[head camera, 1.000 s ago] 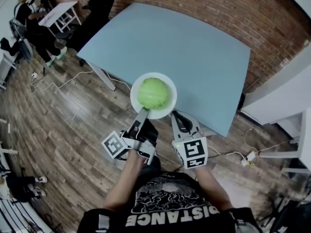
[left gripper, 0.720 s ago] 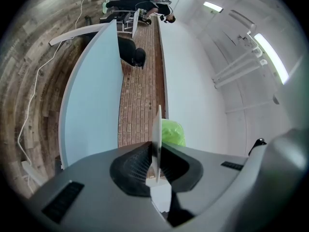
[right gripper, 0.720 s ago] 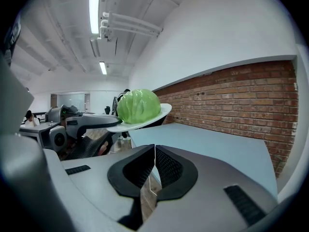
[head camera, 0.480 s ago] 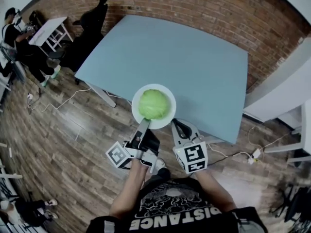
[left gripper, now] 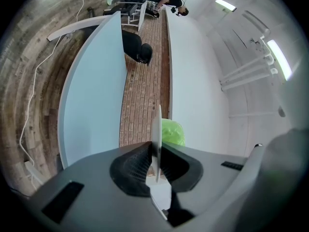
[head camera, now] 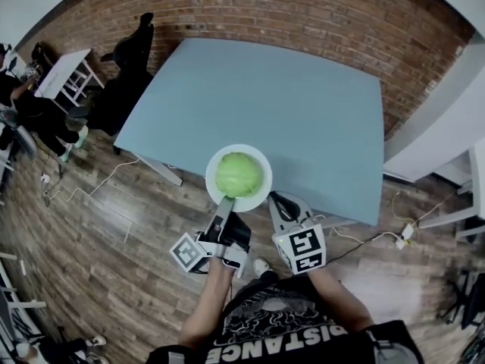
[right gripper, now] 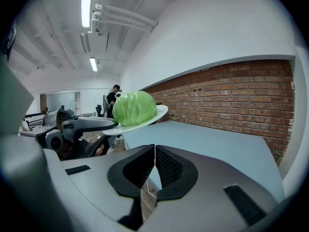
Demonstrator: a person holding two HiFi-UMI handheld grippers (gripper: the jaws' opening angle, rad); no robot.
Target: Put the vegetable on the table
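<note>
Cabbage [head camera: 239, 174] on plate [head camera: 213, 182] above blue table [head camera: 265, 97], brick wall [head camera: 303, 6] behind

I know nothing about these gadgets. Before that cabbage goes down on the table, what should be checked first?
1. Grip: left gripper clamped on the plate rim: ok.
2. The cabbage resting on the plate: ok.
3. The right gripper free to help: ok, shut on nothing.
4. The table bare where the plate would land: ok.
5. The plate fully over the table: cannot tell, it hangs at the near edge.
</note>
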